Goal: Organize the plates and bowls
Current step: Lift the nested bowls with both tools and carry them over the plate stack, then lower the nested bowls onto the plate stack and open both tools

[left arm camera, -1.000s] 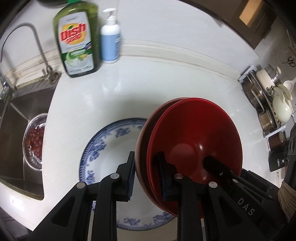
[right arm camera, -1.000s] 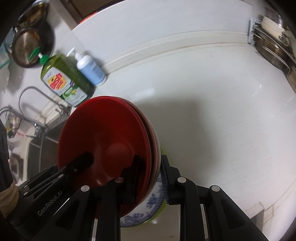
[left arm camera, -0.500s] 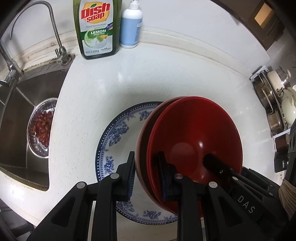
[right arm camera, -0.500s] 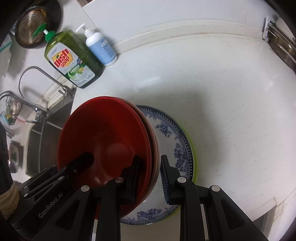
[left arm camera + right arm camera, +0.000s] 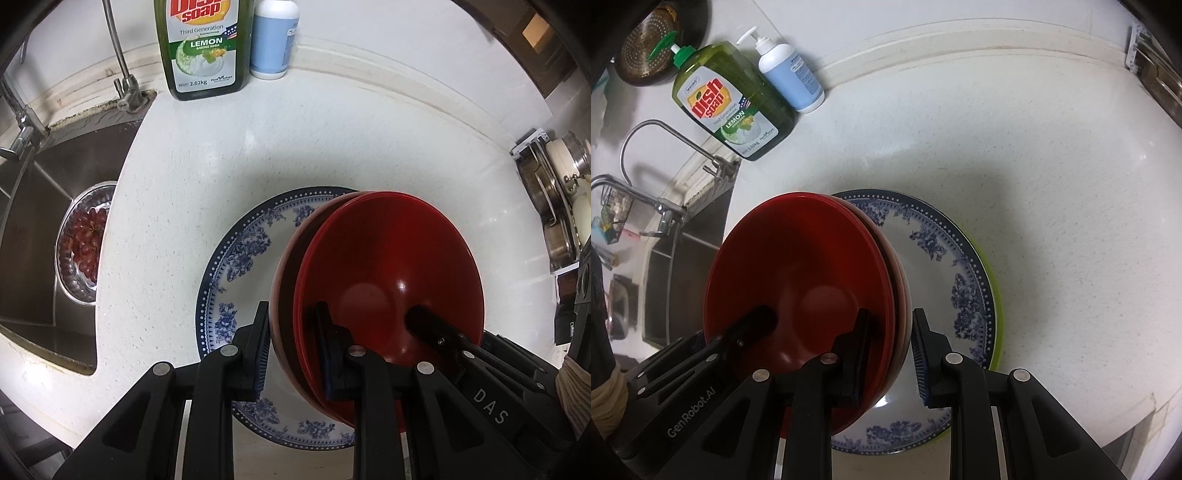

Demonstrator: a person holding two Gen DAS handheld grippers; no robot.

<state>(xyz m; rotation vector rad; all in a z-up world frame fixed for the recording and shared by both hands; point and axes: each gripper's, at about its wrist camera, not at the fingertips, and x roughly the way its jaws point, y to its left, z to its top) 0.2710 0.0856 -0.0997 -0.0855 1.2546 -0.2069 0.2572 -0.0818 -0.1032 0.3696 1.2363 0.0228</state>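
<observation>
Left gripper is clamped on the left rim of the stacked red bowls, one finger inside the top bowl, the other outside against the paler outer bowl. Right gripper is clamped the same way on the opposite rim, one pad inside, one outside. Both point steeply down, so the stack is carried between them, two-handed. The bowls sit directly over the blue-patterned plate, which lies flat on the white counter; a green rim of another plate shows under it in the right wrist view. Can't tell whether the bowl base already touches the plate; it looks close. Step in hand, as I judge it: setting the bowl stack onto the plate pile. Next move calls for lowering both hands evenly, keeping the stack level and centred on the plate, then releasing both grips only once the base is seated. Dish soap bottle and pump bottle stand at the back wall, sink to the left, all well apart.
</observation>
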